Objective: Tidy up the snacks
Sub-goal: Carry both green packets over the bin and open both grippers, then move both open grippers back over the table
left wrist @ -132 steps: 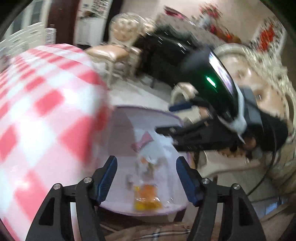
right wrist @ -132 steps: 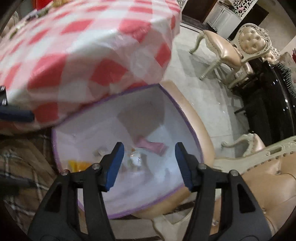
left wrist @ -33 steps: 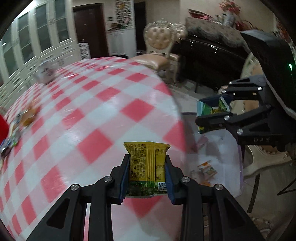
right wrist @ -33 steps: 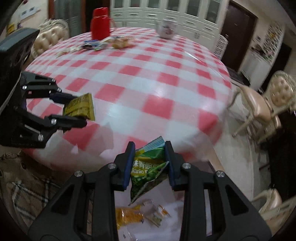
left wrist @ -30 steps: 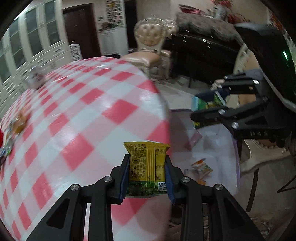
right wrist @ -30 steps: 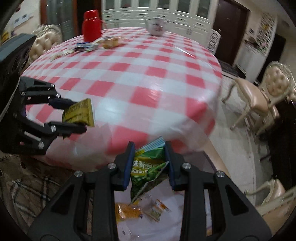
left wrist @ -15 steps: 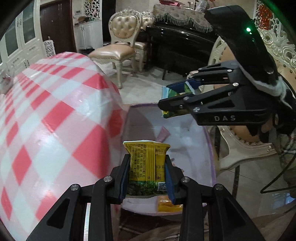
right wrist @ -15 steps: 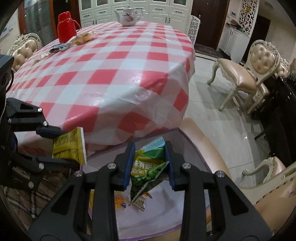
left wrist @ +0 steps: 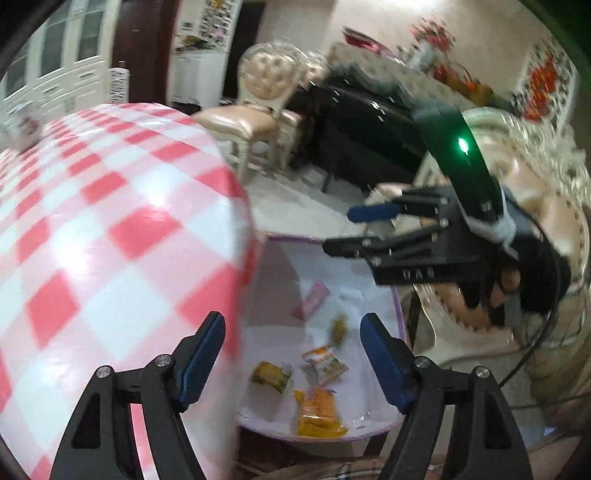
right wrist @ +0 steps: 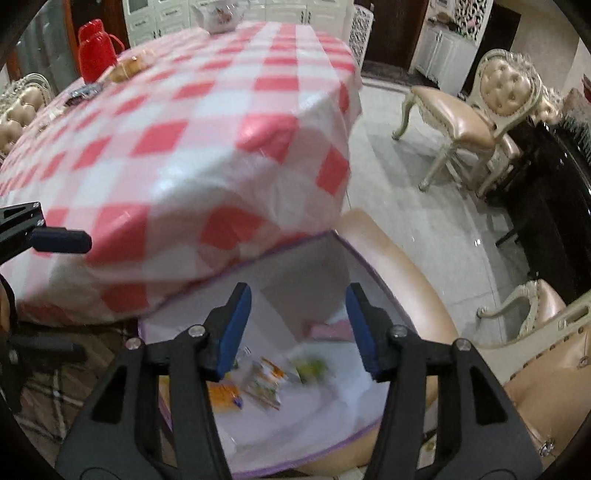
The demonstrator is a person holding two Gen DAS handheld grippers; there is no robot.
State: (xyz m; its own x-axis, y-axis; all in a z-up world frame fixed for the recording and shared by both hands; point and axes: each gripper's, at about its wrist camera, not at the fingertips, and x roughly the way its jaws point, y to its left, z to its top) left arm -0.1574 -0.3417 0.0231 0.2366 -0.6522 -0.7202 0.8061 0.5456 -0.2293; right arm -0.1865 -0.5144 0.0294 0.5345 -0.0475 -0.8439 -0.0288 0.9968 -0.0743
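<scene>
A white box with a purple rim [left wrist: 280,280] [right wrist: 306,280] sits on a chair seat beside the table, half under the cloth's edge. Inside lie a yellow packet [left wrist: 271,376], an orange-and-white packet [left wrist: 325,363], an orange packet [left wrist: 317,410] and a pink one [left wrist: 312,299]. A green packet [left wrist: 338,330] [right wrist: 312,367] shows as a blur low in the box. My left gripper [left wrist: 291,350] hangs over the box, jaws opening, nothing between them. My right gripper [right wrist: 297,325] [left wrist: 351,229] is also over the box, jaws opening and empty.
The round table with a red-and-white check cloth [left wrist: 110,229] [right wrist: 207,140] fills the left. A red flask [right wrist: 94,50], a teapot [right wrist: 221,14] and loose snacks [right wrist: 125,70] stand at its far side. Cream chairs [right wrist: 465,122] and a black cabinet [left wrist: 362,136] stand beyond.
Both grippers have opened. The yellow packet left my left gripper and the green packet left my right one; both are now down in the box.
</scene>
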